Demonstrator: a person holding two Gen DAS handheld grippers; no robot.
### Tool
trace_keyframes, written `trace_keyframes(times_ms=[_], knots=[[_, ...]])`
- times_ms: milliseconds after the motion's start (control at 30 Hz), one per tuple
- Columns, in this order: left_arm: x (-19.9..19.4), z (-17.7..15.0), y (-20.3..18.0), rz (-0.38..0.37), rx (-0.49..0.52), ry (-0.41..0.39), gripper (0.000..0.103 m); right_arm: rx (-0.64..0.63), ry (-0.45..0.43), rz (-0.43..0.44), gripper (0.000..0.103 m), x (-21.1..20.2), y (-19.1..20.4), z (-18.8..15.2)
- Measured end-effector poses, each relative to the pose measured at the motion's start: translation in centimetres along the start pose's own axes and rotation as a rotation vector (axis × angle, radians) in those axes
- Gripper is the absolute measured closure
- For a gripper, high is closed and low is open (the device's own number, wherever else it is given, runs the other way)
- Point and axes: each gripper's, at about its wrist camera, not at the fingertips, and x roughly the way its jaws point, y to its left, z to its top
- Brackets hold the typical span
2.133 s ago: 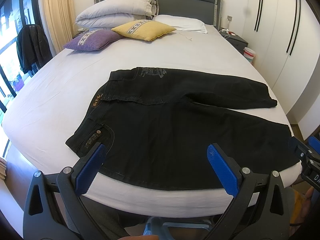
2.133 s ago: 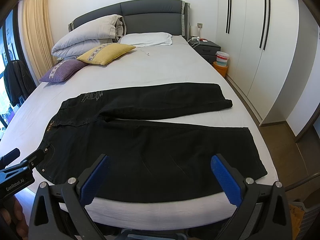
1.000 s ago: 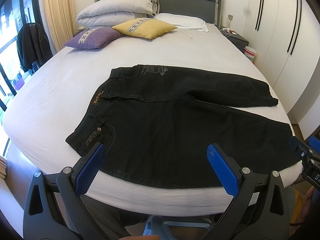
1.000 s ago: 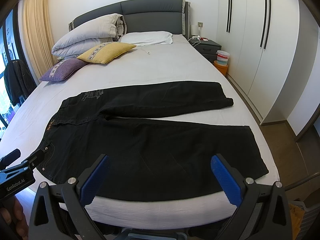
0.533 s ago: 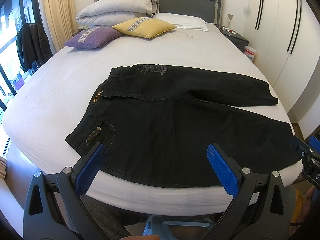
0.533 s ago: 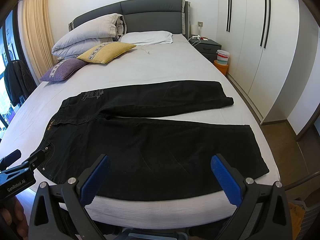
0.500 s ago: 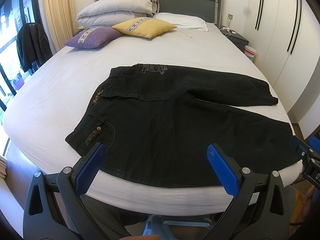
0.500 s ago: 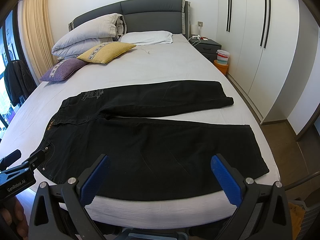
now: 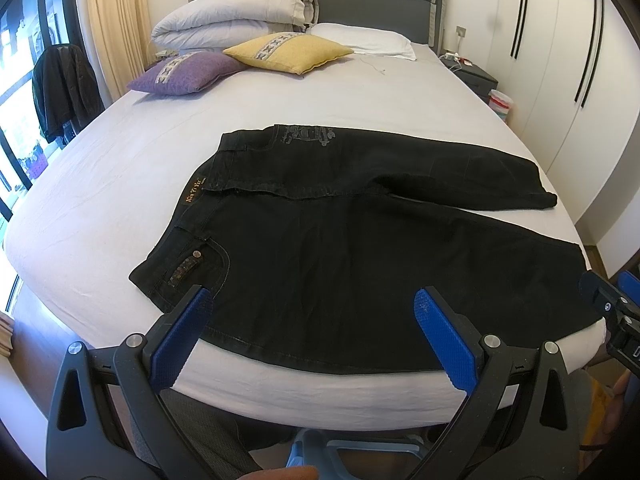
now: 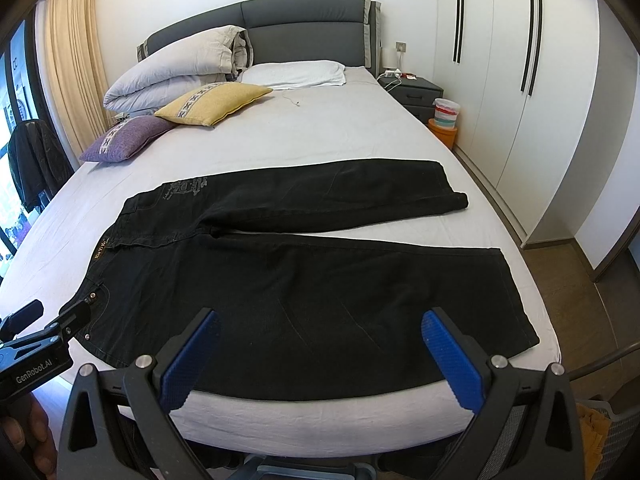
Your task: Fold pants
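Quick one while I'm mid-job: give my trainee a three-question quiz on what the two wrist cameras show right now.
1. True or false: the left gripper is shut on the black pants.
2. Which end of the pants lies nearer the purple cushion? A) the waistband B) the leg hems
3. Fill in: the pants lie spread flat on the ____, both legs apart.

Key:
1. False. Both the left gripper and the right gripper are open and hold nothing, short of the near edge of the bed.
2. A.
3. Bed.
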Motion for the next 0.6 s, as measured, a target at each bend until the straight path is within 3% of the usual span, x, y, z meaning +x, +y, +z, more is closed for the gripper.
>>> trace_keyframes(times_ms=[333, 500, 600], knots=[[2.0, 1.0, -0.5, 0.041, 0.054, 0.015, 0.0, -0.006, 0.025, 0.016, 0.0, 1.3, -0.2, 0.0], [5.0, 3.4, 0.4, 0.061, 0.134, -0.001, 0.0, -0.029, 0.027, 0.204, 0.0, 3.5, -1.7, 2.9], [7.2, 5.6, 1.9, 0.028, 0.14, -0.002, 0.0, -0.079, 0.008, 0.295, 0.0, 5.4, -2.3, 5.5]])
